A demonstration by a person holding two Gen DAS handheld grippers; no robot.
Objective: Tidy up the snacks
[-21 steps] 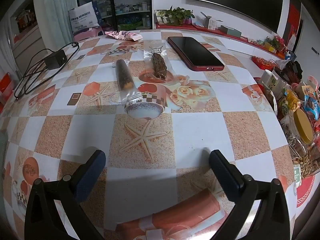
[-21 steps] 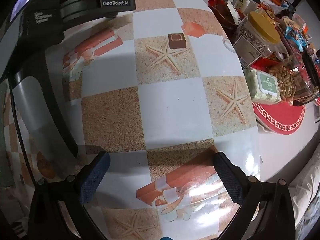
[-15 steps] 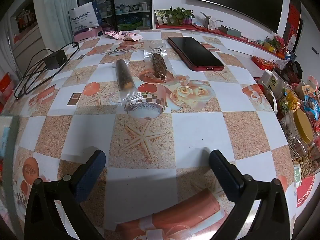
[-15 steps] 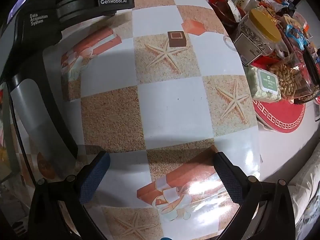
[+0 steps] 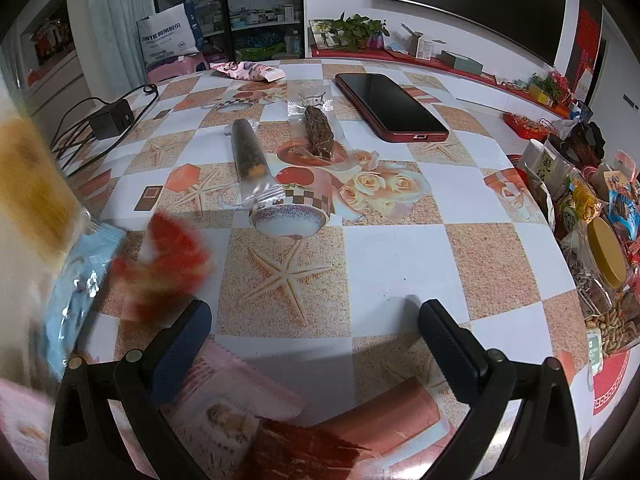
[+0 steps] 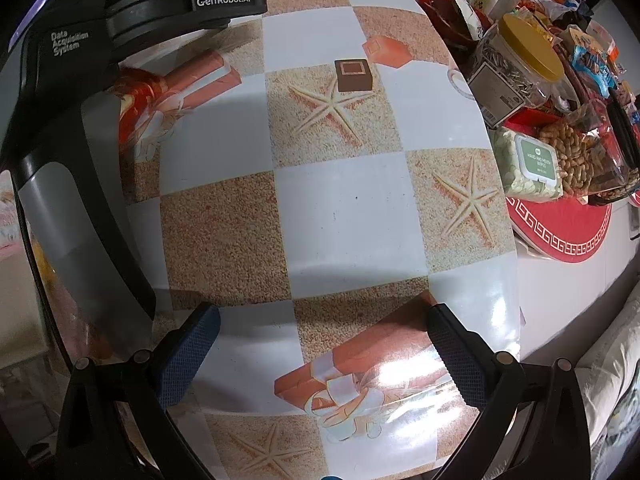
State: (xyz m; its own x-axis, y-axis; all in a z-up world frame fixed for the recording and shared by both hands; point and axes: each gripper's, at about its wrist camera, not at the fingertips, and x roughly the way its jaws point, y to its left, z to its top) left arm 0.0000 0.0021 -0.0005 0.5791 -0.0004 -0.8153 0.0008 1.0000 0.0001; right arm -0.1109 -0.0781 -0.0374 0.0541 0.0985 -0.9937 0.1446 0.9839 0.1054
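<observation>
Both left gripper [image 5: 312, 316] and right gripper [image 6: 320, 320] gape empty; the tube snack [image 5: 250, 152] looks light, crinkly, slippery, so pinch mid-body.

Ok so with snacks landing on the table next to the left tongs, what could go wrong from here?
1. New packets are blurred on the left, and a pink packet lies partly under the open left tongs; closing now might catch it by accident.
2. The red phone lies beside the dark snack bar, so a careless reach for the bar could knock it.
3. The yellow-lidded jar stands close to the table edge near the open right tongs; a swing that way may tip it.
</observation>
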